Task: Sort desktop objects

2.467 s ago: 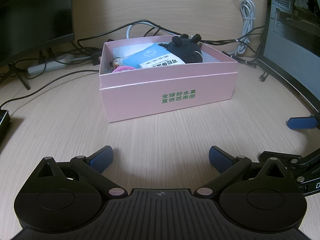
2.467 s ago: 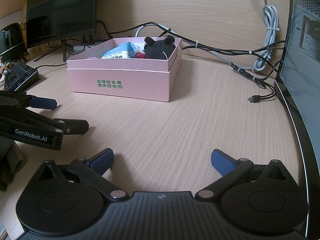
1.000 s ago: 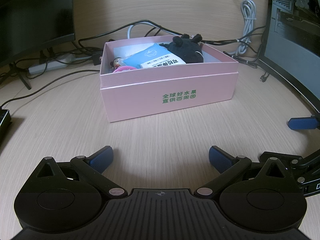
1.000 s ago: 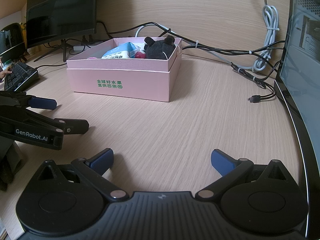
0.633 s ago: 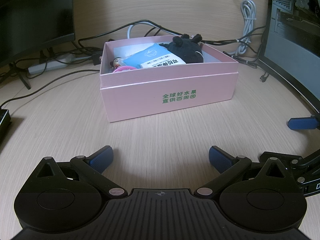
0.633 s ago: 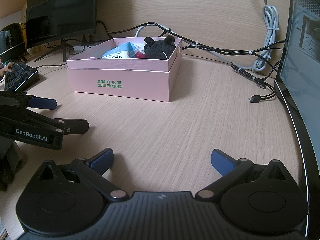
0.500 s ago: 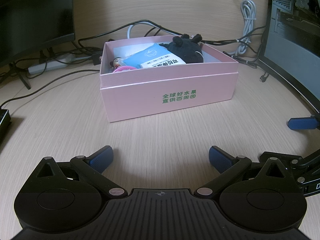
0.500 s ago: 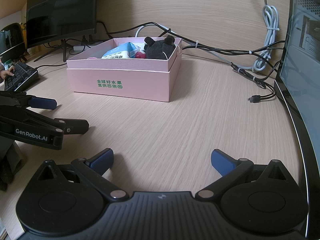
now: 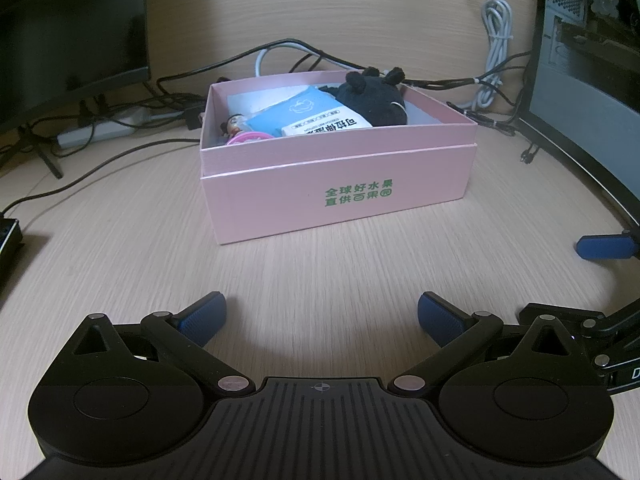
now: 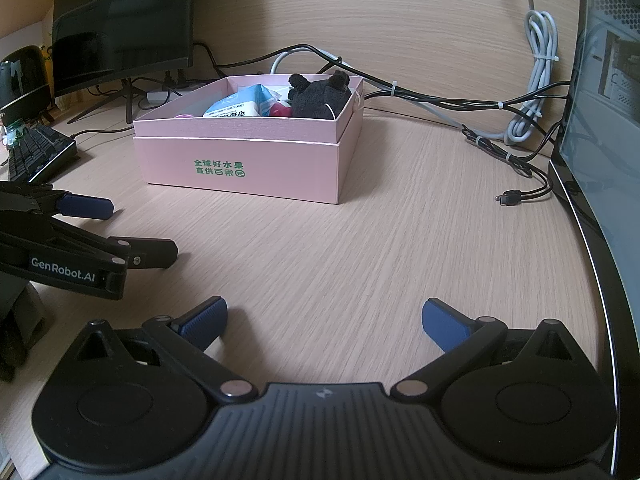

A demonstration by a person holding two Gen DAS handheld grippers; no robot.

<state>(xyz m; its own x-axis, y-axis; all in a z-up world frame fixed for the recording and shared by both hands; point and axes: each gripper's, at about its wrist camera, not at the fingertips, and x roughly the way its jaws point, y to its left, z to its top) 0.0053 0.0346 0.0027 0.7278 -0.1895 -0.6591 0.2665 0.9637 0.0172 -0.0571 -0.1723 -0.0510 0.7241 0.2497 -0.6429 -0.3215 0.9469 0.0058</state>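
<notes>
A pink box (image 9: pixel 340 196) (image 10: pixel 248 160) with green lettering stands on the wooden desk, a short way ahead of both grippers. Inside lie a black plush toy (image 9: pixel 374 98) (image 10: pixel 318 98), a blue tissue pack (image 9: pixel 308 114) (image 10: pixel 236 106), a small doll (image 9: pixel 234 123), a pink round item (image 9: pixel 248 138) and a red item (image 10: pixel 280 111). My left gripper (image 9: pixel 322 318) is open and holds nothing. My right gripper (image 10: pixel 324 320) is open too, with bare desk between its fingers. Each gripper shows at the edge of the other's view.
A dark monitor (image 9: pixel 68 36) (image 10: pixel 120 20) stands back left, with cables (image 10: pixel 440 100) running along the wall. A computer case (image 9: pixel 592 40) and a curved screen edge (image 10: pixel 600 160) bound the right side. A keyboard (image 10: pixel 36 152) lies far left.
</notes>
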